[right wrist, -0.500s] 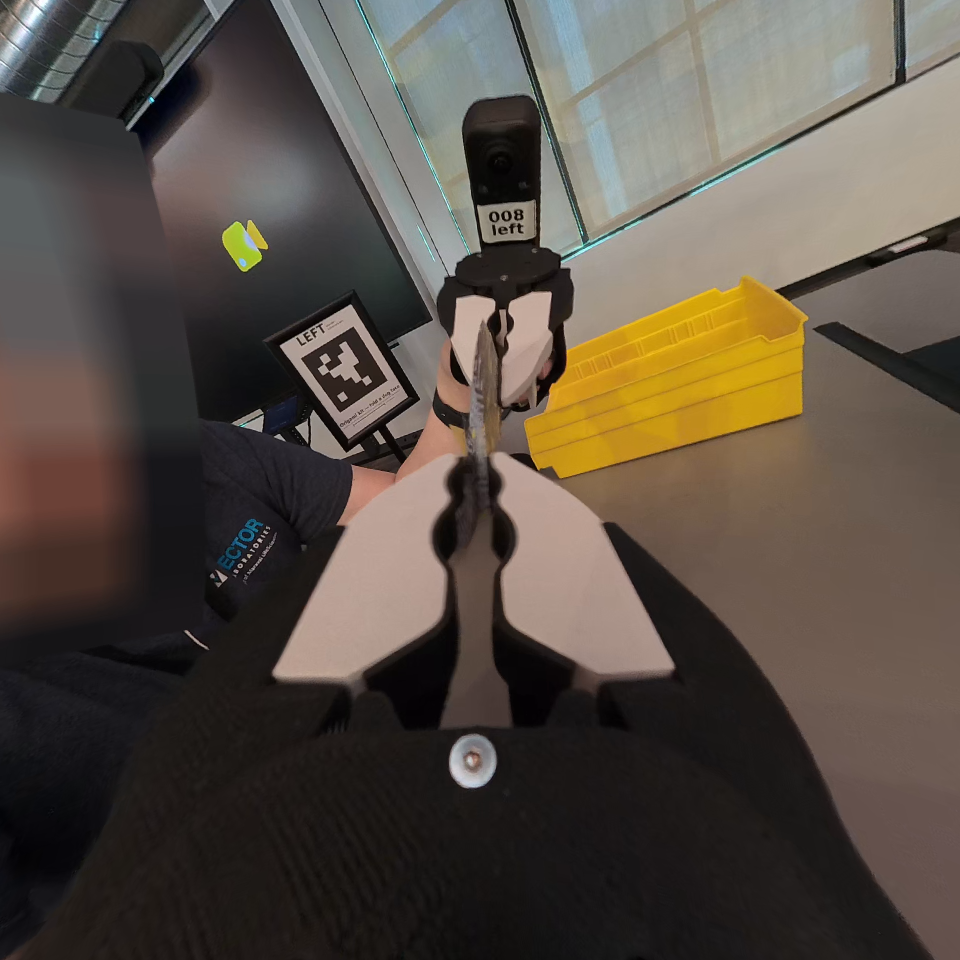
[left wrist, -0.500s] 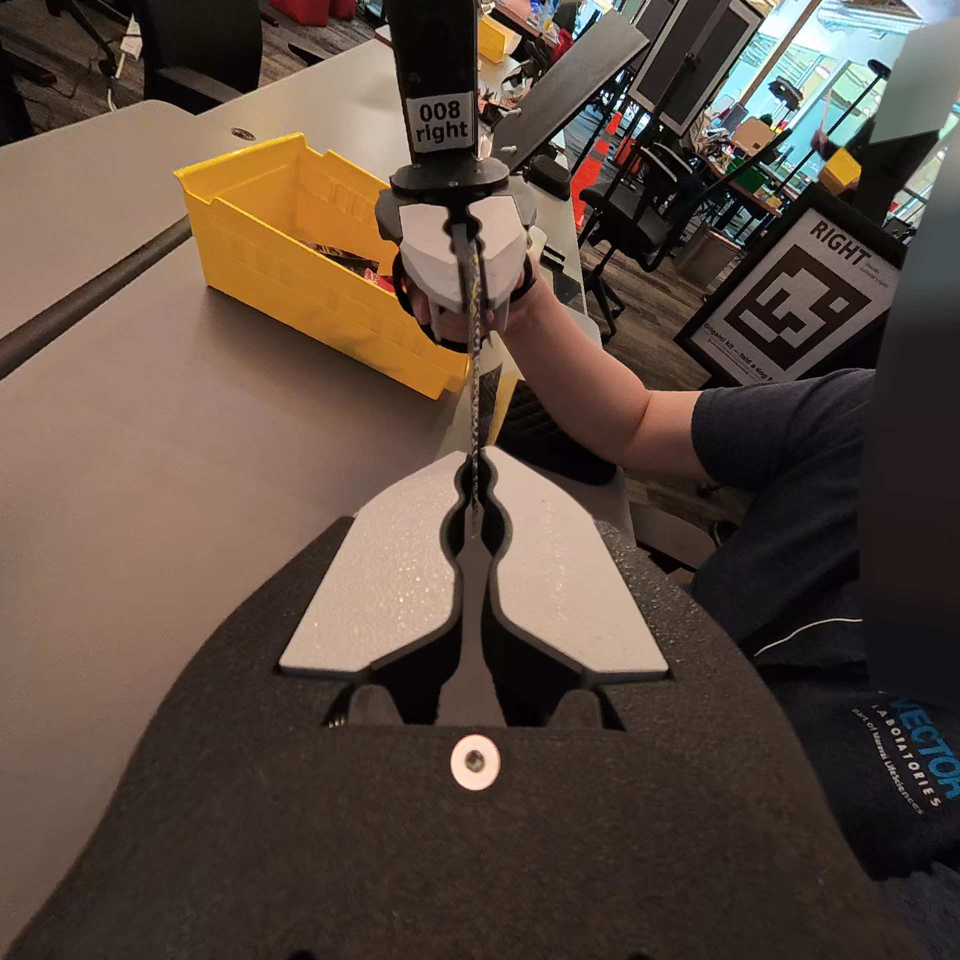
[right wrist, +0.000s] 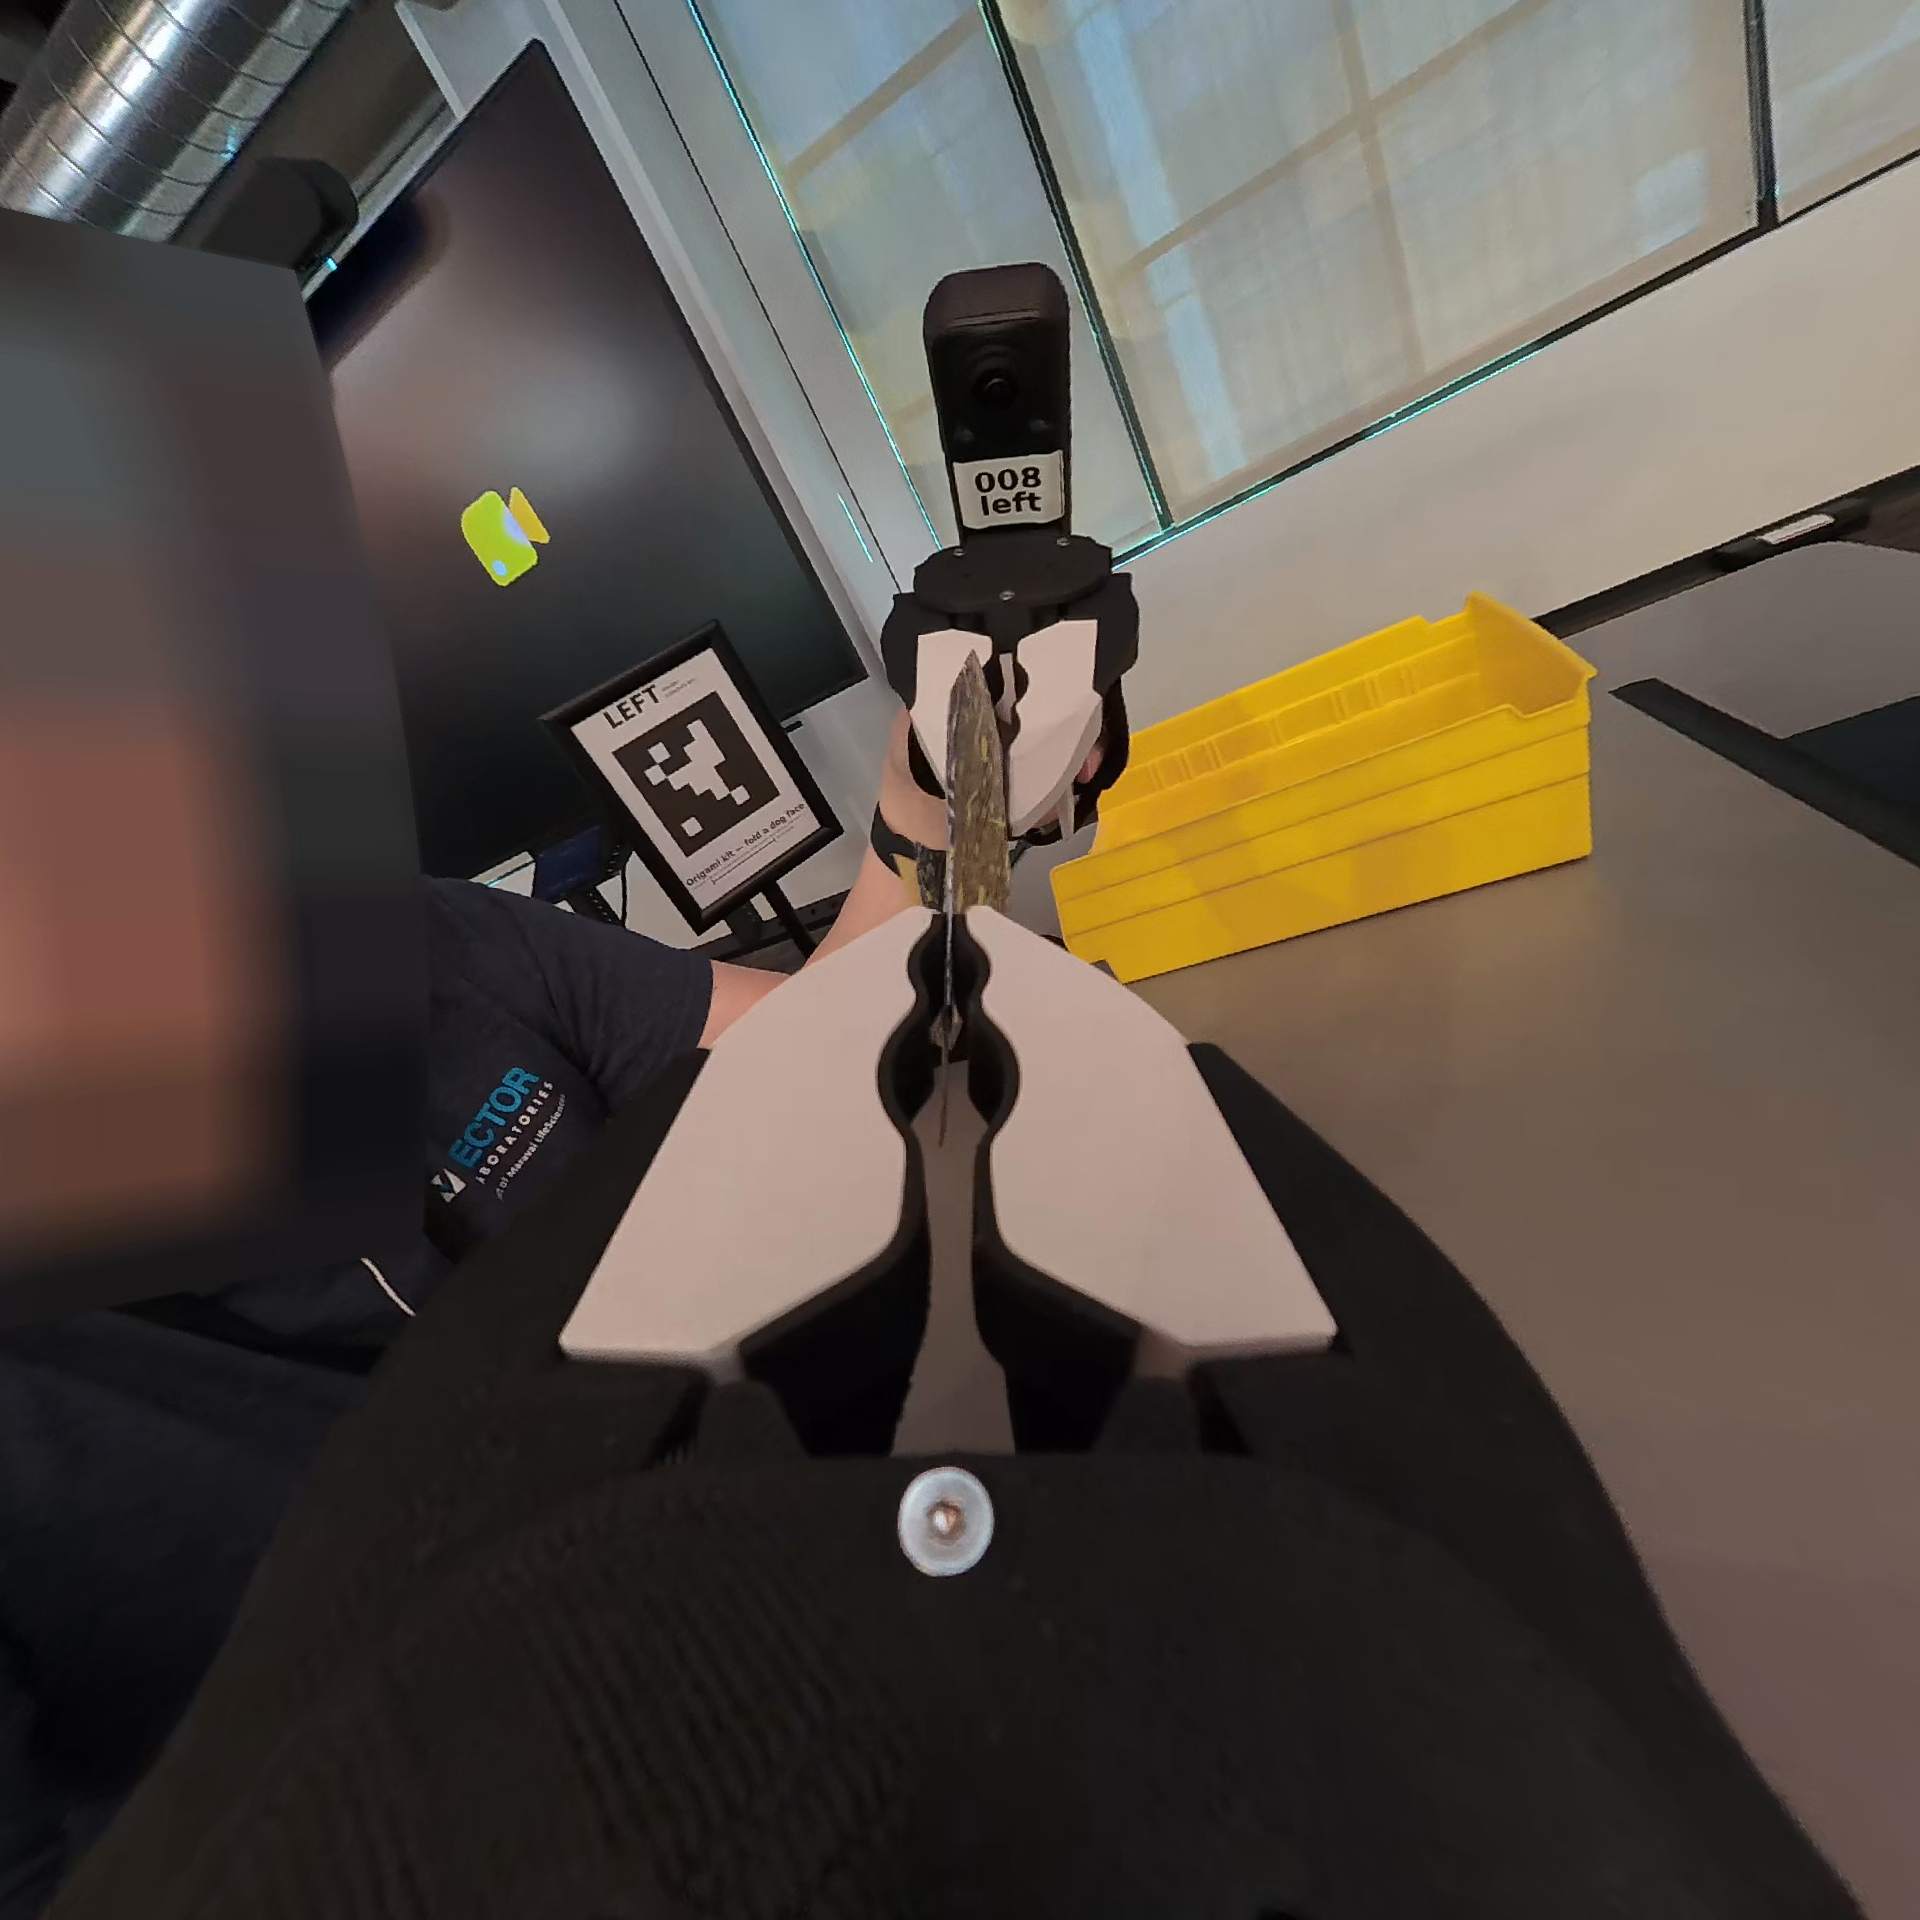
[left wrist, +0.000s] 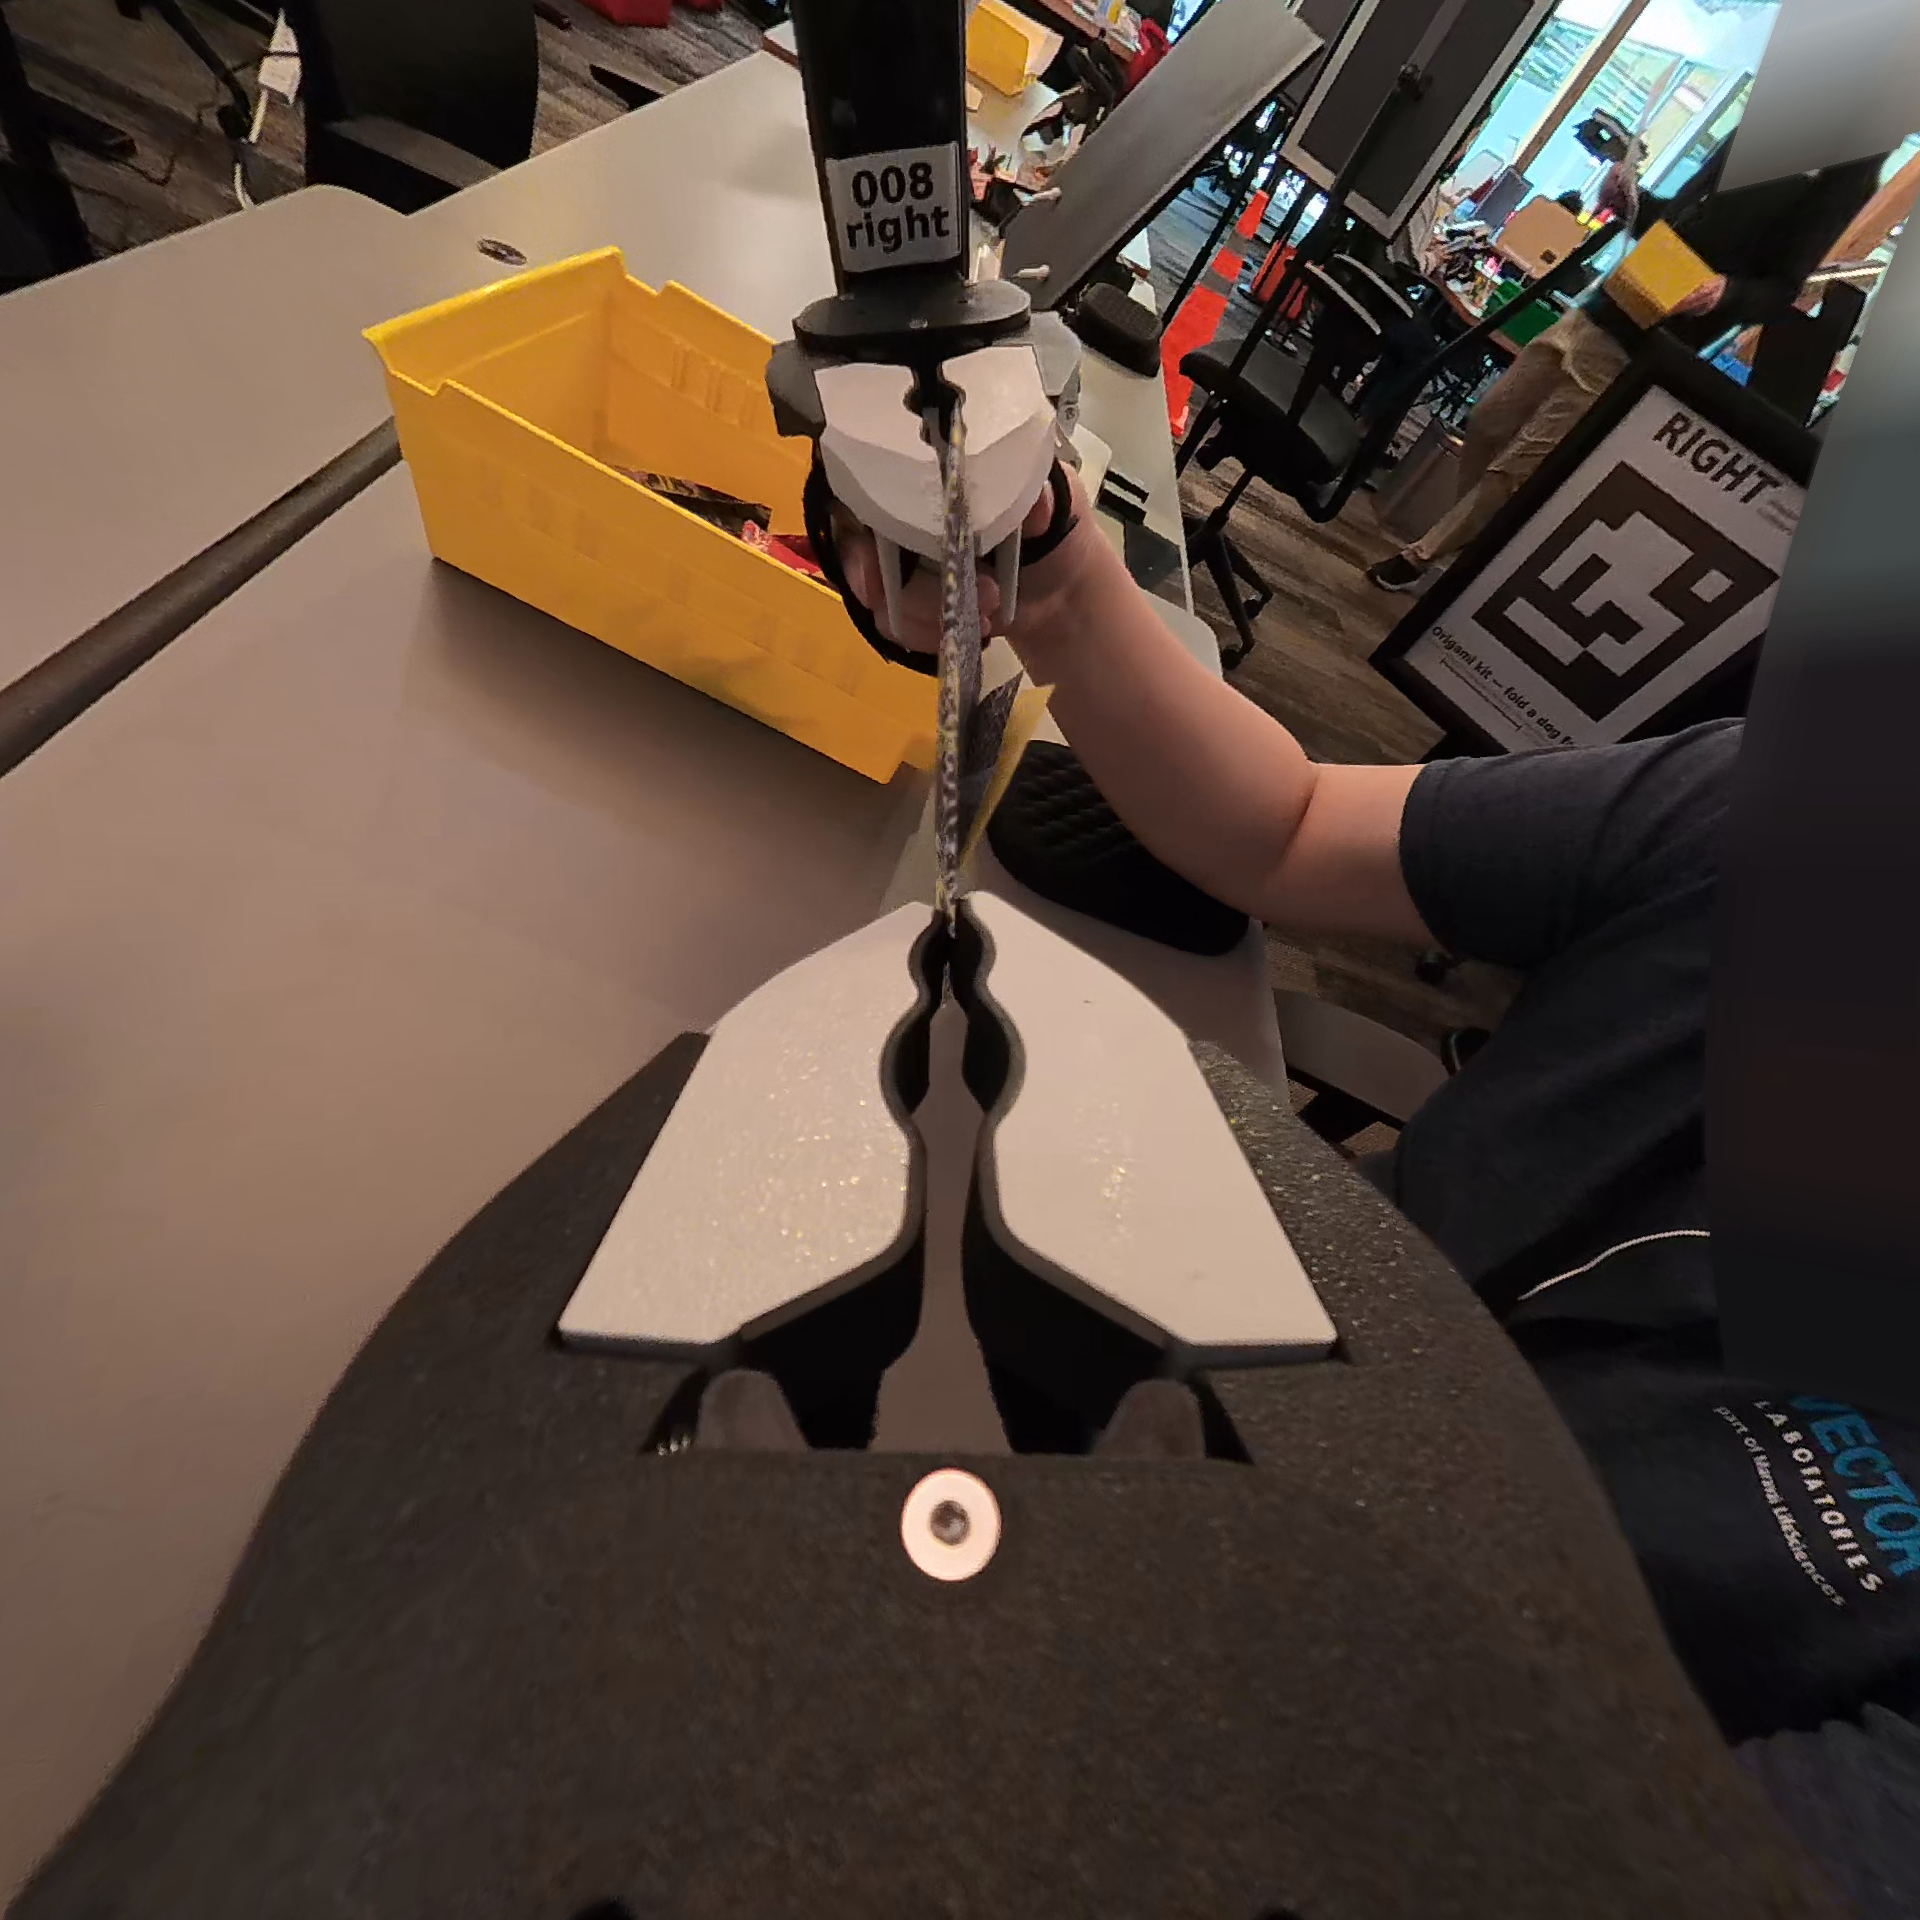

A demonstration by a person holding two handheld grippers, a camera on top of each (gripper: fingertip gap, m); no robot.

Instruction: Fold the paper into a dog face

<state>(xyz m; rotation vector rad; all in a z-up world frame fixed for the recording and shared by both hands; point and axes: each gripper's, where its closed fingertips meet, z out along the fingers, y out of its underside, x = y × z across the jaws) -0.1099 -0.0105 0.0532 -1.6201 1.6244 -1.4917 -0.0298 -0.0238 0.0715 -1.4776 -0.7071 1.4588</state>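
Above the grey bench (left wrist: 312, 935), the thin patterned dark-and-yellow paper (left wrist: 958, 727) hung edge-on, clamped between left tool (left wrist: 948, 920) and right tool (right wrist: 948, 925), seemingly mid-fold, the next move needing aligned edges.

Left tool (left wrist: 951, 920): pale grey fingers (left wrist: 769, 1164) on a black foam body, silver screw (left wrist: 950, 1524) at 6 o'clock. Right tool (right wrist: 948, 920) alike. Navy short sleeve (left wrist: 1538, 842).

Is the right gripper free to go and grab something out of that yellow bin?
Probably not yet: the right gripper is shut on the paper, shared with the left gripper. The yellow bin itself looks unobstructed.
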